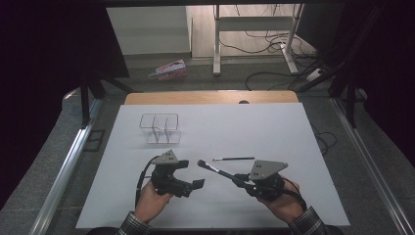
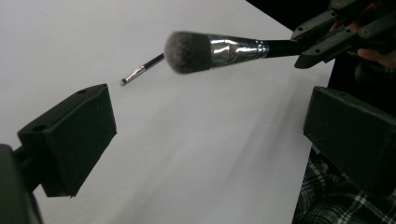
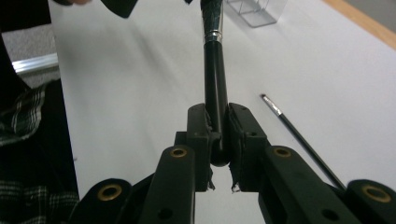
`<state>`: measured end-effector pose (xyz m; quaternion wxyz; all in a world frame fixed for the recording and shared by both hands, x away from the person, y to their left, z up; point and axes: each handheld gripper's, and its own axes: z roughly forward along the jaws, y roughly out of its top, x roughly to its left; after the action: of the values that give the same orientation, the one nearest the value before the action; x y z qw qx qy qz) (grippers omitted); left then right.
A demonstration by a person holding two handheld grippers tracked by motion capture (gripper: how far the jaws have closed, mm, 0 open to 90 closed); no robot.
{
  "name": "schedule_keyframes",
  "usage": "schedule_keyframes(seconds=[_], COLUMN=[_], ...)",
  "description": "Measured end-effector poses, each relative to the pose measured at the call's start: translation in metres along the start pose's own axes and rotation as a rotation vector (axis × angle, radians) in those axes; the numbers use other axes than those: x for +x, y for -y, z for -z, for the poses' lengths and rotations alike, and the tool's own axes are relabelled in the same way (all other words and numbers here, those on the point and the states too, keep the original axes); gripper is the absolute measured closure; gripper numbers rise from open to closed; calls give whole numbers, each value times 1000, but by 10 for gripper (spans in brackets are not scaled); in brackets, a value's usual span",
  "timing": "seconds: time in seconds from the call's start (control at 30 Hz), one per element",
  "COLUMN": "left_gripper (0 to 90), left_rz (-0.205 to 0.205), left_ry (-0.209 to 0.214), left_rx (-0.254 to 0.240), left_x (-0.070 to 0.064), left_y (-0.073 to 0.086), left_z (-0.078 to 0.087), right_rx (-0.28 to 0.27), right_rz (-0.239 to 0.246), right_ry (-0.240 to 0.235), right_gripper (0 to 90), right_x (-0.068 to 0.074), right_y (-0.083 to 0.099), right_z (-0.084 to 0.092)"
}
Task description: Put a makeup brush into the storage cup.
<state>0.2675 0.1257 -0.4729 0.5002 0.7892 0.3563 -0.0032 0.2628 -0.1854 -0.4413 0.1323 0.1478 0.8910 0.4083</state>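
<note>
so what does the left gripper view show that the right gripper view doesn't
Left gripper view alone: the big brush's grey bristle head and the left tool with its jaws wide apart and nothing between them. Right gripper view alone: the clear organizer, and the right tool seen from behind, shut on the big brush. Both: the thin brush lying on the white table.

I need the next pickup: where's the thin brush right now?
In the high view, the thin brush lies flat on the white table, right of centre, just beyond the big makeup brush held in the right gripper.
</note>
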Motion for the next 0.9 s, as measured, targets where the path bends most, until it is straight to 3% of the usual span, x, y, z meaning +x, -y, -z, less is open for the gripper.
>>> schedule_keyframes(seconds=[0.13,0.23,0.27,0.43,0.5,0.77,0.8,0.9], left_gripper=[36,35,34,52,76,228,297,375], left_rz=[45,53,69,95,133,172,184,215], left_ry=[42,47,78,121,162,234,250,299], left_rx=[-4,-7,-22,-61,-106,-139,-149,-177], left_x=[1,0,1,1,2,5,5,8], left_y=[-3,-5,-7,-12,-16,-21,-21,-20], left_z=[-1,-2,-3,-4,-5,-9,-10,-11], right_rx=[-33,-50,-74,-102,-126,-172,-187,-202], right_rz=[-12,-20,-38,-57,-72,-101,-114,-121], right_ry=[6,6,1,1,-2,-14,-20,-26], right_gripper=[793,793,793,793,793,793,792,792], right_x=[1,2,2,3,3,4,4,4], right_y=[-1,-1,-1,-2,-2,-2,-1,-1], right_z=[1,1,1,1,1,0,0,0])
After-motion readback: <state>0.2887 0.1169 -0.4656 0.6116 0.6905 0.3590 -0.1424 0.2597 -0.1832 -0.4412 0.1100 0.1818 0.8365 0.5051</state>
